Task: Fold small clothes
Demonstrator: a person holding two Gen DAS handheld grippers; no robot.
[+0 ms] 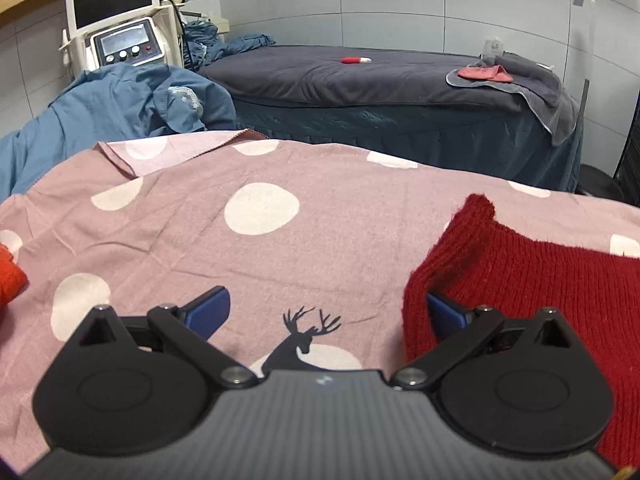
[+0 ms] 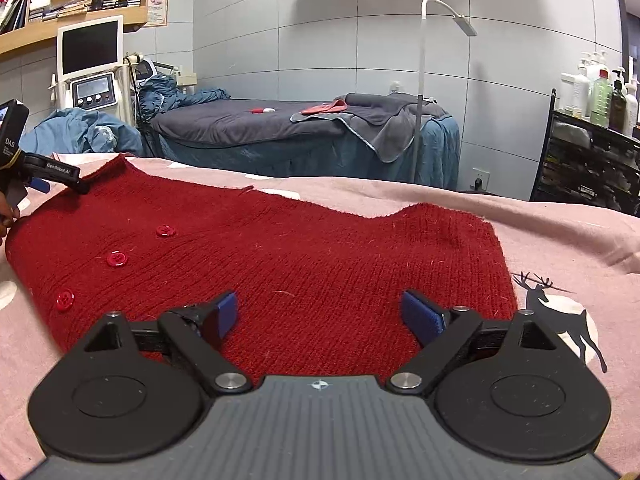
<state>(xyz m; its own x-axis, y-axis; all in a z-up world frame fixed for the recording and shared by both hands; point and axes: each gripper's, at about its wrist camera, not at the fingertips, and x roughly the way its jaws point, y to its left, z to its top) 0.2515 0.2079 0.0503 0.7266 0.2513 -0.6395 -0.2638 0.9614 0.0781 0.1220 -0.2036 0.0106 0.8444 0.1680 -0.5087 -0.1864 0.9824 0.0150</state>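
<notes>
A small dark red knitted cardigan with three red buttons lies flat on a pink sheet with white dots. My right gripper is open and empty, low over its near edge. My left gripper is open at the cardigan's left edge; its right finger is partly hidden behind the knit fold. The left gripper also shows in the right wrist view at the garment's far left corner.
An orange-red knit item lies at the left edge of the sheet. Blue cloth is piled behind the bed. A dark massage bed, a white machine with a screen, a floor lamp and a bottle trolley stand beyond.
</notes>
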